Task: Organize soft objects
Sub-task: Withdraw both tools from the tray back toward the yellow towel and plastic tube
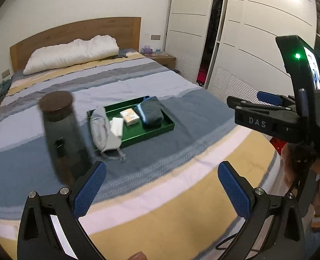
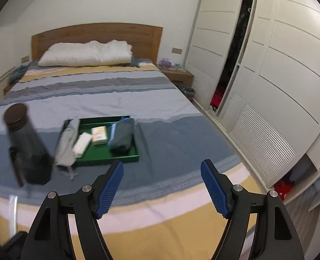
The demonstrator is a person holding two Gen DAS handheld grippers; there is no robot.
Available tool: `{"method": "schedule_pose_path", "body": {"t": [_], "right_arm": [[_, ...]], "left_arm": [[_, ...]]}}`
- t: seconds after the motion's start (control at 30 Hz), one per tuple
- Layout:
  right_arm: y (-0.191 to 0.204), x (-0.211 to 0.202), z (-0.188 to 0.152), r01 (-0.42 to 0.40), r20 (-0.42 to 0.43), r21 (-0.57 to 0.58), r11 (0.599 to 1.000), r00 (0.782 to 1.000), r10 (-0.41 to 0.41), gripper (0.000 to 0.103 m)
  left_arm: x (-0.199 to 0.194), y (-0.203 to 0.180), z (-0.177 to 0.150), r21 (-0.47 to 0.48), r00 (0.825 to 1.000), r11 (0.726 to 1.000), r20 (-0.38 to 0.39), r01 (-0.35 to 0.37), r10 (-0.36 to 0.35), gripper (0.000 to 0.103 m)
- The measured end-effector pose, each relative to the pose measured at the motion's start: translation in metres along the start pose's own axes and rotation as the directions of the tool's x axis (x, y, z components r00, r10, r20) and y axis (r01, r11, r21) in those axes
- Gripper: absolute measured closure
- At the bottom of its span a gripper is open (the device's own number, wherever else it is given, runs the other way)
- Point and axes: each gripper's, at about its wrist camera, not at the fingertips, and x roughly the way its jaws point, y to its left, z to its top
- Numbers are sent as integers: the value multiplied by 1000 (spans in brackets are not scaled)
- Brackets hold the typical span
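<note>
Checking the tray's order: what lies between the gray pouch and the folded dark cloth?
In both views, a white folded cloth and a tan packet lie on the green tray between the gray pouch and the dark cloth.

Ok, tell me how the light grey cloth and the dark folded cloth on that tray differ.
The light grey cloth is pale, and hangs over the left rim of the green tray onto the bedspread; the dark folded cloth is charcoal with a blue edge, and lies folded at the tray's right end. Both are soft, and neither is gripped.
</note>
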Motion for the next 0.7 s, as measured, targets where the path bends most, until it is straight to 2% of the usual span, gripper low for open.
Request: {"method": "schedule_pose_path", "body": {"t": [0.23,0.37,0.47,0.7], "right_arm": [[48,-88,-49,-65,12,-78,995,998,66,22],[73,-126,-79,-106,-7,-85,991,994,106,20],[94,-145,-99,-151,-28,-83,985,988,149,20],[134,-182,-122,-194,-30,-88,977,981,192,20]], "left_arm": [[-62,26,-44,36,1000,999,-11,-12,13,2],[-89,48,-73,46,999,998,-14,-47,48,2],[-107,67,-92,32,997,996,-12,-82,82,2],[-150,109,-124,-15,985,986,31,-169,169,2]]}}
